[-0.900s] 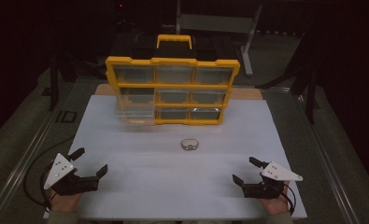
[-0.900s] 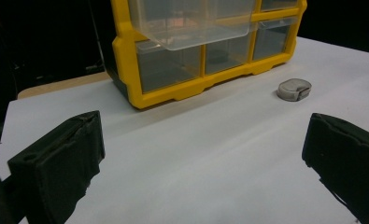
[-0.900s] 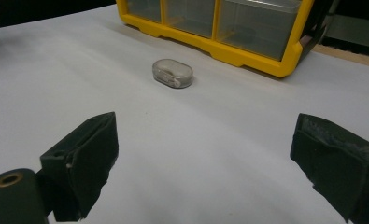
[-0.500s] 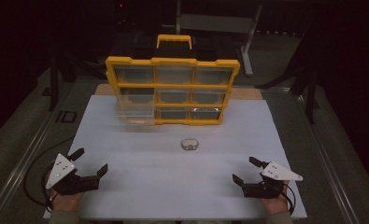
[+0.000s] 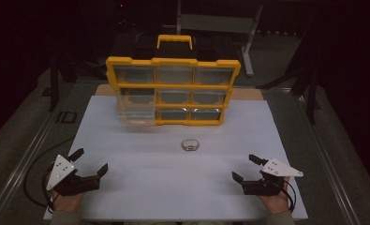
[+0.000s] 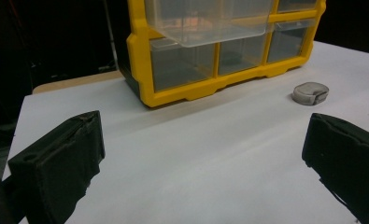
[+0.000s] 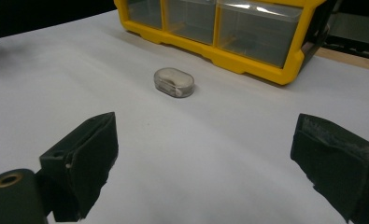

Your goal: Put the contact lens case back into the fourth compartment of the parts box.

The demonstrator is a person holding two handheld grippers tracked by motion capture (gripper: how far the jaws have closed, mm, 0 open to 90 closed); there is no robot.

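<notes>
Resting low on the white worktop [image 5: 140,197], both tools gape, holding nothing. The capsule [image 5: 190,145] lies ahead of the right tool [image 5: 245,168] and toward its left, long axis crosswise, just before the organizer [image 5: 173,89]; the left tool [image 5: 89,161] looks slightly farther.

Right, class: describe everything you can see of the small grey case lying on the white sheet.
The small grey case is a rounded, oval capsule, low and flat, with a translucent lid through which something pale shows dimly. It looks like plastic and appears shut. It lies flat on the white sheet, in front of the yellow drawer organiser and apart from it. Nothing touches it but the sheet; both tongs sit well short of it.
</notes>
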